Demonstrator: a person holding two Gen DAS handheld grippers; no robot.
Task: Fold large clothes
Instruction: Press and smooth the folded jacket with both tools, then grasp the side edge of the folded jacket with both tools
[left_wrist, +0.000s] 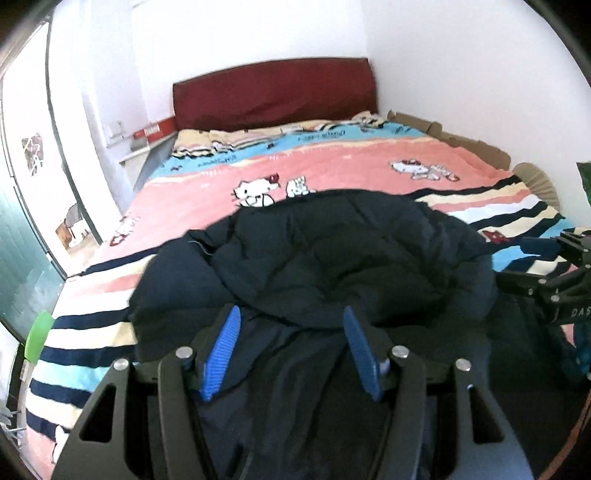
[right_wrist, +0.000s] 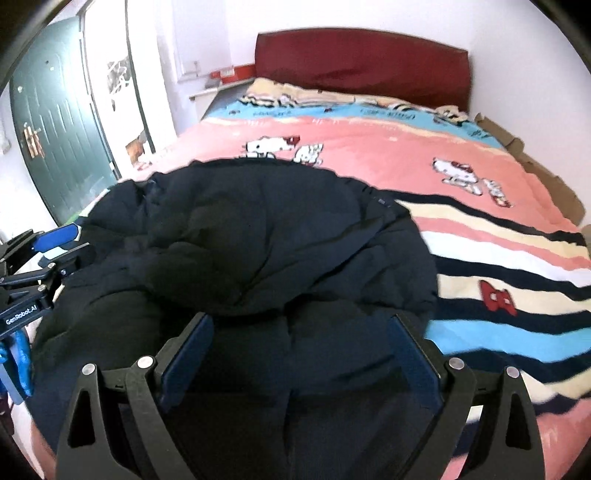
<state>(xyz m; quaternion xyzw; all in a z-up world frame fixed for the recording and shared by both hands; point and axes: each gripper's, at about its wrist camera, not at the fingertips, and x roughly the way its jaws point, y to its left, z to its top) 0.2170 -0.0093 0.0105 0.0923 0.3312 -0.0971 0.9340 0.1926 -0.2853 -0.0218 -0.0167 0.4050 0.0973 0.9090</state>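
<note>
A dark navy puffer jacket (left_wrist: 332, 251) lies bunched on the bed's pink cartoon-cat blanket (left_wrist: 332, 166). The left tongs (left_wrist: 291, 350) hang open above its near edge, gripping nothing. The right tongs (right_wrist: 299, 354) gape wide over it, empty too.

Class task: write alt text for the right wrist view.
A puffy dark navy quilted jacket lies heaped on a bed with a pink cartoon-cat striped blanket. The right gripper hovers over it, jaws open, below a dark red headboard.
</note>
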